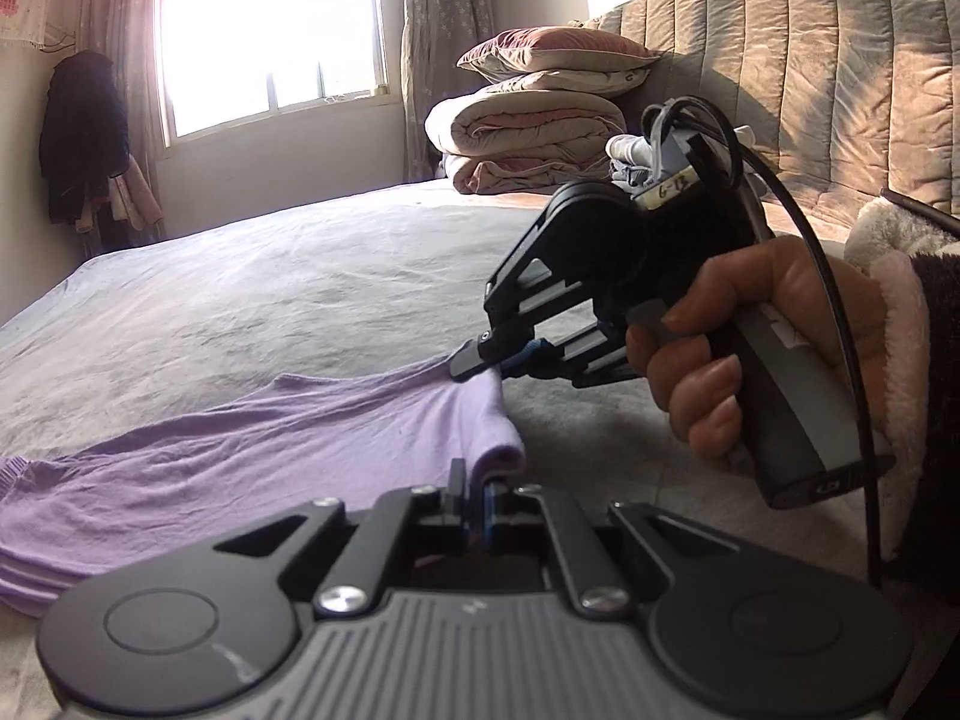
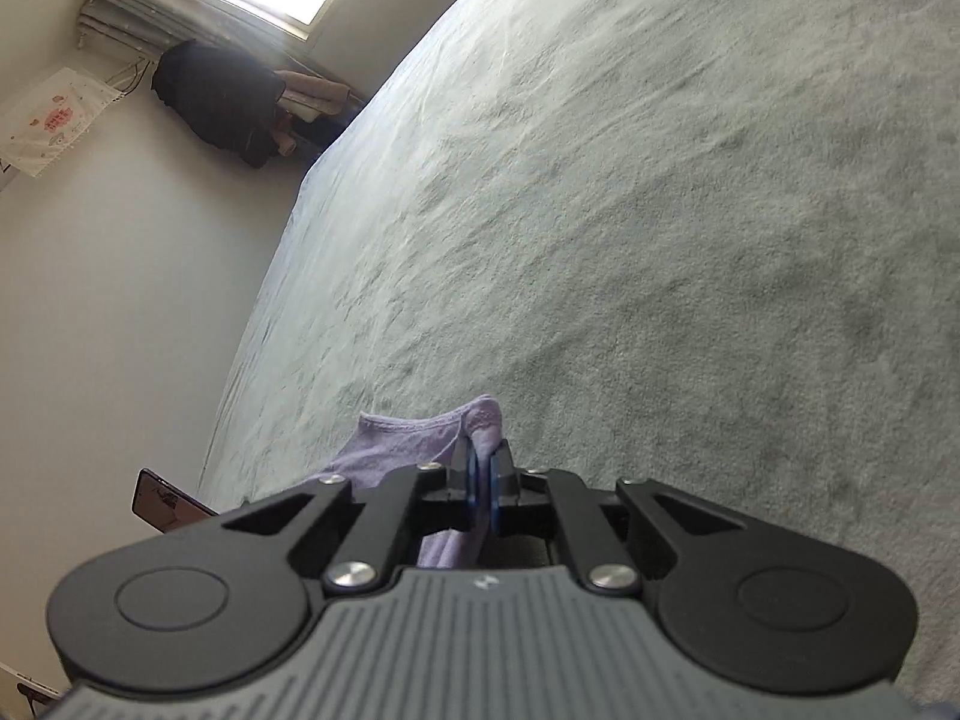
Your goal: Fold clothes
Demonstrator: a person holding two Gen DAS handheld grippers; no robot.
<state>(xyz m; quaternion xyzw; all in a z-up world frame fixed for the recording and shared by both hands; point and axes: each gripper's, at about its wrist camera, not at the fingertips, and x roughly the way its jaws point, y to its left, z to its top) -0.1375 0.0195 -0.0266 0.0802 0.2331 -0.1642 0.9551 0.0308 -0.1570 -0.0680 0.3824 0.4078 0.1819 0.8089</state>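
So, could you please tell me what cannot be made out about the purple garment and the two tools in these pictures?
- Purple garment, left wrist view: its near part is hidden behind the left tool body, and its left end is cut off by the frame edge.
- Purple garment, right wrist view: mostly hidden by the right tool body.
- Garment type: unclear, already partly folded.
- Window: blown out by glare.

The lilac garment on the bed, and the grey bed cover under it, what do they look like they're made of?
The lilac garment looks like thin, soft knit fabric, matte: it drapes limply, wrinkles finely and has a ribbed cuff at the left edge. Both the left gripper and right gripper pinch it easily. The grey bed cover looks like short-pile fleece or plush, with a fuzzy, mottled nap; the exact fibre is unclear.
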